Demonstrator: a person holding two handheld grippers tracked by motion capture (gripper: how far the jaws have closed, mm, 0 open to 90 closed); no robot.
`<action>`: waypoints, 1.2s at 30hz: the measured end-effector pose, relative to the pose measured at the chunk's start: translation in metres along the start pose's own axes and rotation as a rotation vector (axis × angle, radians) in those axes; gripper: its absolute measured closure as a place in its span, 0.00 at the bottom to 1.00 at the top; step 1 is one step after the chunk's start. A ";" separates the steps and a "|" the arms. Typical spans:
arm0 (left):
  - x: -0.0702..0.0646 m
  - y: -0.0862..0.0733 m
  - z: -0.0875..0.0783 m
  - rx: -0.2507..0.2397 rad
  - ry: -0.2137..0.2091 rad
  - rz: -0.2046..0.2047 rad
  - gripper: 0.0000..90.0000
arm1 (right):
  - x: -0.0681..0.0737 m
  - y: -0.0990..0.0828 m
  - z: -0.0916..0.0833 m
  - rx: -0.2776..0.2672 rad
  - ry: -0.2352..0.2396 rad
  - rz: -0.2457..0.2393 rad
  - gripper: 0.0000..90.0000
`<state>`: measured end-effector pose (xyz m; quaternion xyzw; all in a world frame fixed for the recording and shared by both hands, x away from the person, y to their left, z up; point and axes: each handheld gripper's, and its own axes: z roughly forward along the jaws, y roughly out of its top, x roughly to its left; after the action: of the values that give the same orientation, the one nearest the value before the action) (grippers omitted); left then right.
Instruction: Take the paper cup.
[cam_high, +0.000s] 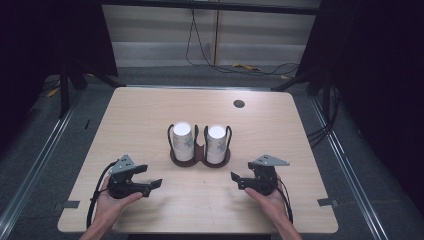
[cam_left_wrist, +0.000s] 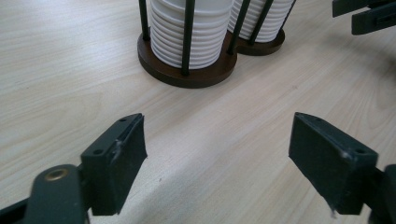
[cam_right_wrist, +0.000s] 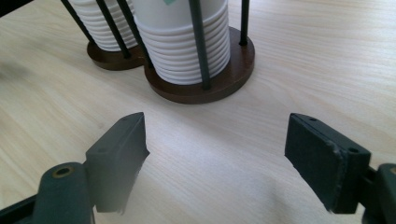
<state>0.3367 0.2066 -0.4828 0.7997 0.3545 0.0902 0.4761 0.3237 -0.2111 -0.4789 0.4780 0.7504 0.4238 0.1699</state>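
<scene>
Cup stacks (cam_high: 183, 141) stand upright in holder (cam_high: 200, 159).

A pale wooden table (cam_high: 150, 115) stands on grey floor (cam_high: 35, 165), dark curtains (cam_high: 50, 35) flanking a light wall (cam_high: 160, 30).

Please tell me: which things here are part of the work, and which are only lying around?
Part of the work:
- left cup stack
- right cup stack
- cup holder
- left gripper, open and empty
- right gripper, open and empty

Only lying around:
- dark disc on the table
- cables on the floor behind
</scene>
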 end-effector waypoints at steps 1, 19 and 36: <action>-0.001 0.000 0.000 -0.001 -0.002 0.001 0.20 | 0.001 0.001 0.000 0.002 0.001 0.007 0.23; -0.003 -0.001 -0.002 0.005 -0.003 0.026 0.20 | 0.015 0.027 -0.007 -0.031 0.093 -0.059 0.36; -0.007 -0.001 0.001 0.017 -0.018 0.035 0.20 | 0.026 0.053 -0.003 -0.029 0.230 -0.122 0.42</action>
<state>0.3316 0.2014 -0.4833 0.8107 0.3369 0.0884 0.4706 0.3392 -0.1804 -0.4308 0.3773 0.7862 0.4756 0.1152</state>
